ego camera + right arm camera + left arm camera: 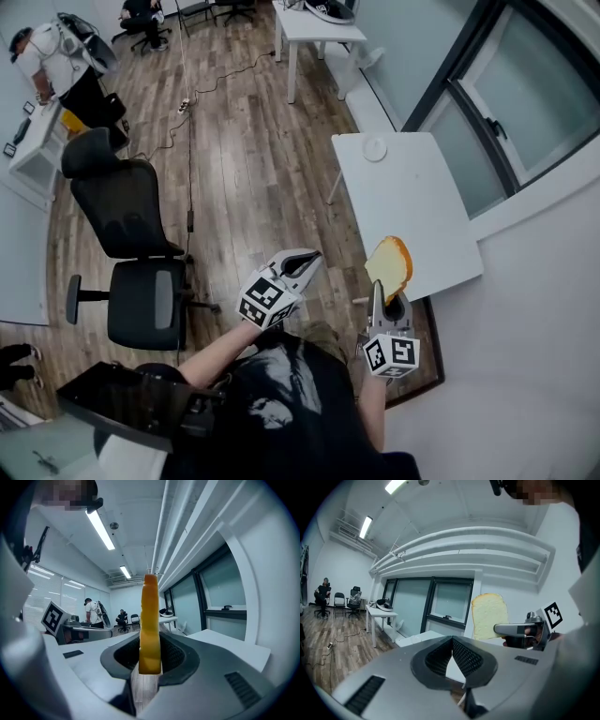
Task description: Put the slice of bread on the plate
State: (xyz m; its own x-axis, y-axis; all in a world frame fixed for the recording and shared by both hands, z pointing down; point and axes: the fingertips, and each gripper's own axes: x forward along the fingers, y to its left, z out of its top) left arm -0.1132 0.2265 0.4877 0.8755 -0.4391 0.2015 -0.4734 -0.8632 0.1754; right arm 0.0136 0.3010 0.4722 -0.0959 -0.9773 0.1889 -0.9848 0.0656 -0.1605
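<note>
**Transport step, bread in the air.** My right claw (379, 289) is clamped on the lower end of the slice of bread (390, 264). It holds the slice upright and edge-on, clear of every surface and just past the near corner of the white desk (417, 220). The right gripper view shows the crust standing straight up between the two pads. My left claw (305, 263) is drawn narrow, its pads meeting at the tips with nothing between them, and it hangs beside the right one over the wooden floor (244, 187).

**Next move, as I judge it.** The small round plate (375, 148) lies at the far end of the desk, well apart from the bread. I must carry the slice forward over the bare desk top, tip it flat above the plate, then ease the pads apart.

**Surroundings.** A black office chair (131, 234) and a trailing cable (190, 169) lie to the left, off my path. Nothing stands on the desk between bread and plate. The window wall (506, 103) runs along the right side.
</note>
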